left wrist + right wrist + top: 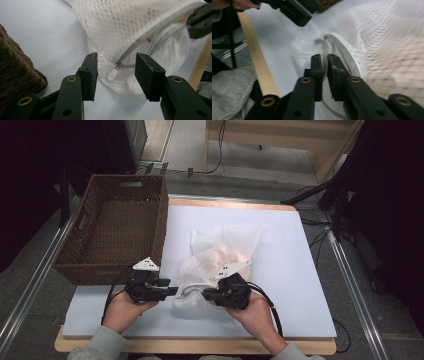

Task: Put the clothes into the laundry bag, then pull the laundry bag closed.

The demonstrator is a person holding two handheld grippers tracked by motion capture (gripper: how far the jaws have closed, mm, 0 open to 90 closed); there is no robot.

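A white mesh laundry bag (pixel 220 260) lies in the middle of the white table board, with something pale orange inside it. Its zipper edge (pixel 150 35) runs along the near end, and a clear zipper pull (pixel 113 73) hangs from it. My left gripper (pixel 172 291) is open, its jaws on either side of the pull (pixel 116 72) without touching it. My right gripper (pixel 206 295) is shut on the bag's zipper edge (pixel 324 62), right next to the left one.
A brown wicker basket (pixel 112 227) stands at the table's far left, close to my left hand. The white board (pixel 295 270) is bare to the right of the bag. The wooden table edge (pixel 200 346) runs along the front.
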